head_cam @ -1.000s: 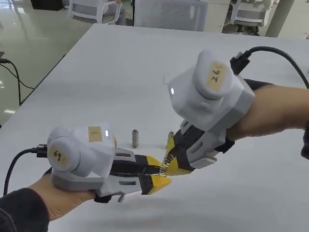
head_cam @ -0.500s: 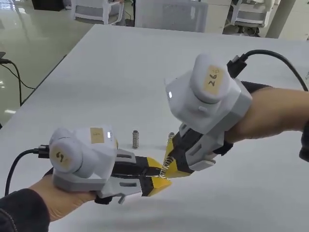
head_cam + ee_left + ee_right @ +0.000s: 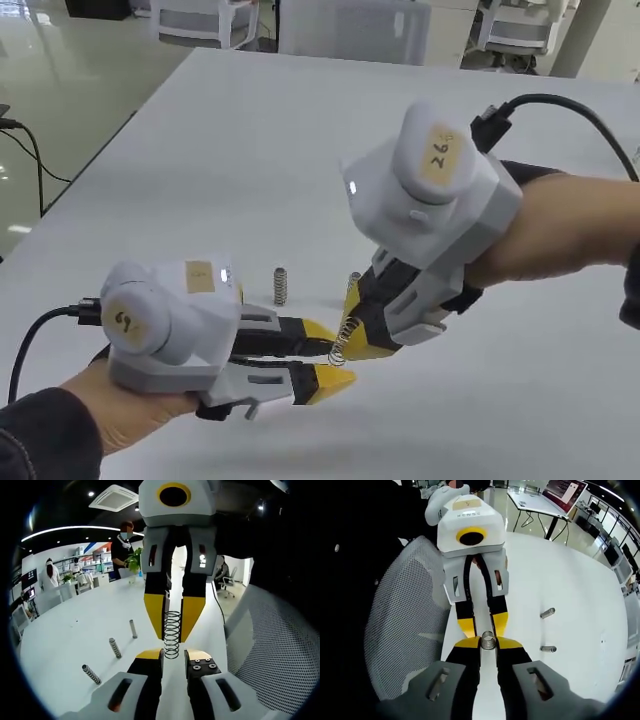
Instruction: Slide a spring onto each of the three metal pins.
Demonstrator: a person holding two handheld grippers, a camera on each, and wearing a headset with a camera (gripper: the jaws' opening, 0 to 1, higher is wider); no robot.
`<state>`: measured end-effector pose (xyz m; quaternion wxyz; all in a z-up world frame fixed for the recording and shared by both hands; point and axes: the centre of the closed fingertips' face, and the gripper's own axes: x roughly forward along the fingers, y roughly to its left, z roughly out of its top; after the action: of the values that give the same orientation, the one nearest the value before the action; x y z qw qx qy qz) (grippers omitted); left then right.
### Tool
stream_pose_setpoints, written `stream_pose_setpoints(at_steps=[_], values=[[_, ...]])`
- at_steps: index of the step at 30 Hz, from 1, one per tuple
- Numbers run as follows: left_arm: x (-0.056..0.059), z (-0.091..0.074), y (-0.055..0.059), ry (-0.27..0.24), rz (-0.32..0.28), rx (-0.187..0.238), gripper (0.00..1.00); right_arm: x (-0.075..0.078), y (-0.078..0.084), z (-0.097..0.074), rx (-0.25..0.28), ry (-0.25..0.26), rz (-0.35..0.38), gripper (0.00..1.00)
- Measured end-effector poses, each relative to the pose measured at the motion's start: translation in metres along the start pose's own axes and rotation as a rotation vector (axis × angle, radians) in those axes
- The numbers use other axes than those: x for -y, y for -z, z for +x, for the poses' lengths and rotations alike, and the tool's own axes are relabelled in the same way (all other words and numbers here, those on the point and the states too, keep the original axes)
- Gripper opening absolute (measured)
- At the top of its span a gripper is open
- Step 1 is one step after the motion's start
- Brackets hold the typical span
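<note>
Right now the right hand-held gripper (image 3: 488,644) pinches the third spring (image 3: 171,632) by its coils while the left hand-held gripper (image 3: 172,656) stands parted around one end, so I'd carry it unsquashed and line it squarely over the bare pin (image 3: 133,628) standing on the counter (image 3: 250,150) near two already sprung pins (image 3: 115,647).

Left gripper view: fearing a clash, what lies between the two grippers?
A coil spring, clamped by the right gripper; its lower end reaches between the open jaws of the left gripper, seen in the left gripper view.
</note>
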<state>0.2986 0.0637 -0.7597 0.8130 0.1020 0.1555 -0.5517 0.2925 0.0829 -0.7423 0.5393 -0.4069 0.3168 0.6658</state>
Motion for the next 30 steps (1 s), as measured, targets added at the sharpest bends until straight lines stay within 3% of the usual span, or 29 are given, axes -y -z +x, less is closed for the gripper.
stream_pose_setpoints(at_steps=[16,30], values=[[-0.005,-0.002,0.003,-0.021,-0.039,0.009,0.29,0.009,0.016,-0.008,-0.024,0.02,0.034,0.13],[-0.012,-0.004,0.004,-0.054,-0.071,0.018,0.41,0.024,0.05,-0.023,-0.05,0.071,0.11,0.13]])
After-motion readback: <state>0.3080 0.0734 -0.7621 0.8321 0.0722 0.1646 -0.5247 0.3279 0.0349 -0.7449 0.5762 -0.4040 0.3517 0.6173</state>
